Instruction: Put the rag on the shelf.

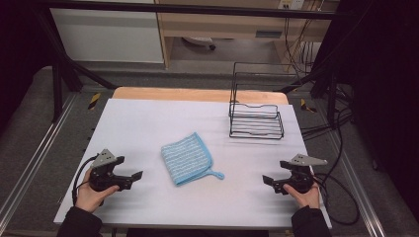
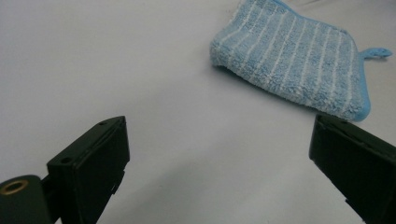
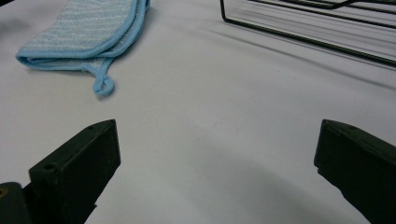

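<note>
A folded blue cloth with white stripes (image 1: 188, 158) lies in the middle of the white table (image 1: 148, 123), its hanging loop (image 1: 217, 174) pointing right. The cloth (image 2: 294, 58) lies ahead and to the right in the left gripper view. In the right gripper view the cloth (image 3: 84, 30) is at the upper left, its loop (image 3: 103, 86) nearest. My left gripper (image 1: 132, 178) is held at the table's front left, open, jaws facing the cloth. At the front right my right gripper (image 1: 271, 183) is open too. Both are apart from the cloth, with nothing between their jaws.
A black wire rack (image 1: 256, 116) stands at the back right of the table; its base (image 3: 308, 32) crosses the top of the right gripper view. Cables (image 1: 341, 197) trail off the table's right edge. A wooden strip (image 1: 197, 94) borders the far edge.
</note>
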